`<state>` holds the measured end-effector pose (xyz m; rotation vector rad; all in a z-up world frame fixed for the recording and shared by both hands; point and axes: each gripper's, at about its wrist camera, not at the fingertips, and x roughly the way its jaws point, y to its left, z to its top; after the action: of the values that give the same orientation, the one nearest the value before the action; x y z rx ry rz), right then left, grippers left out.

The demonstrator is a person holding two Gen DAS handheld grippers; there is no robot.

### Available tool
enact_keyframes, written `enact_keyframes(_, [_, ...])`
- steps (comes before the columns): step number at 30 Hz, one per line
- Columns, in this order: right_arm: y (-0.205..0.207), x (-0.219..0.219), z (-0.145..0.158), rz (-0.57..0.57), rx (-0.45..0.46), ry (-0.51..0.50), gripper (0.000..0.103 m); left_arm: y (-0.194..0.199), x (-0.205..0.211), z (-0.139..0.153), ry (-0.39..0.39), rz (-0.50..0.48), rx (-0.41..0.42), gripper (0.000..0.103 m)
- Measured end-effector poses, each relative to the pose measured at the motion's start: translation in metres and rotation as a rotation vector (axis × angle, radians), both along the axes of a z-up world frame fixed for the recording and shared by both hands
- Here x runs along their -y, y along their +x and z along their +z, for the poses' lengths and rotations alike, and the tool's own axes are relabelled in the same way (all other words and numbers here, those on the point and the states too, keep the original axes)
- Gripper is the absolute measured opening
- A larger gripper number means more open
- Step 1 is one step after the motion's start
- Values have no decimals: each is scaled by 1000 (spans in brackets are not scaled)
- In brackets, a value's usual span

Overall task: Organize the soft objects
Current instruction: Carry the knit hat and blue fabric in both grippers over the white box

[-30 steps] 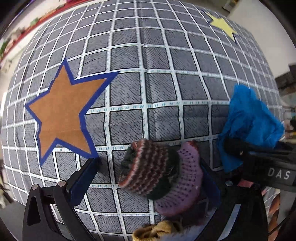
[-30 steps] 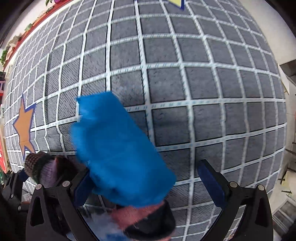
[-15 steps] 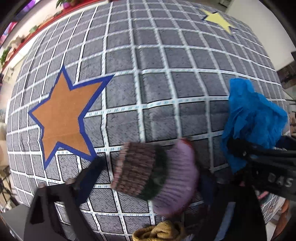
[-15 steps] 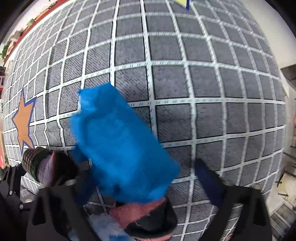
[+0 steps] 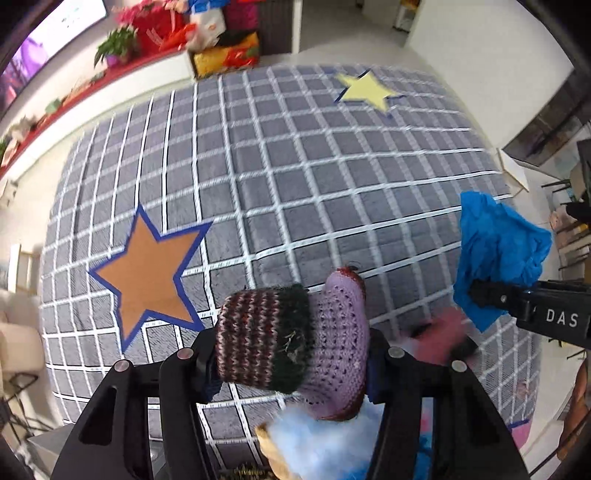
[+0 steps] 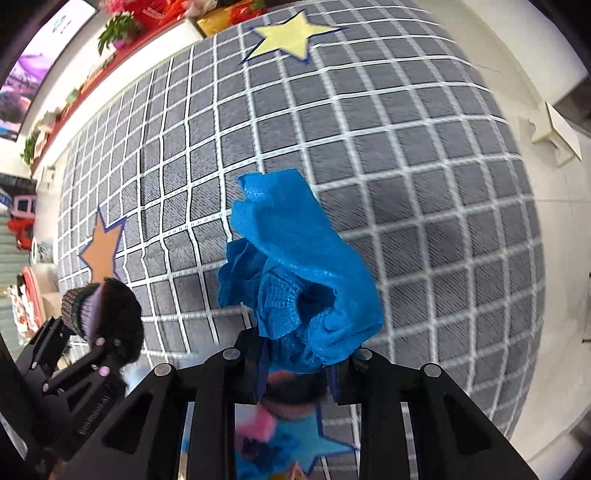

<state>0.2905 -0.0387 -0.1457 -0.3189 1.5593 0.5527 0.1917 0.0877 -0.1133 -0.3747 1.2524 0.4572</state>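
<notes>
My left gripper (image 5: 291, 350) is shut on a knitted sock (image 5: 291, 336), purple with a striped maroon cuff, and holds it high above the rug. The sock also shows at the left of the right wrist view (image 6: 92, 306). My right gripper (image 6: 299, 354) is shut on a crumpled blue cloth (image 6: 295, 266), also lifted; the cloth shows at the right of the left wrist view (image 5: 495, 254). Below the grippers lies a blurred heap of soft things: light blue fluff (image 5: 321, 443) and a pink piece (image 5: 439, 339).
A grey grid rug (image 5: 295, 177) carries an orange star (image 5: 144, 273), a yellow star (image 5: 365, 92) and a blue star (image 6: 314, 439). Plants and red decorations (image 5: 155, 33) line the far wall. White floor (image 6: 546, 240) lies beyond the rug's right edge.
Both grippers have closed on their items and risen well above the rug, so the view widened to show the room. The sock and the blue cloth came up with them.
</notes>
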Motion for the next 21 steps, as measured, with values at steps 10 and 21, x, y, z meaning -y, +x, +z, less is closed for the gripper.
enact_keyframes(10, [-22,78,71,-31,38,85,26,-19,81,71,28,-147,92,61])
enact_keyframes(21, [-79,195,109,-35,69,82,26,-48,247,118,21,-355,146,61])
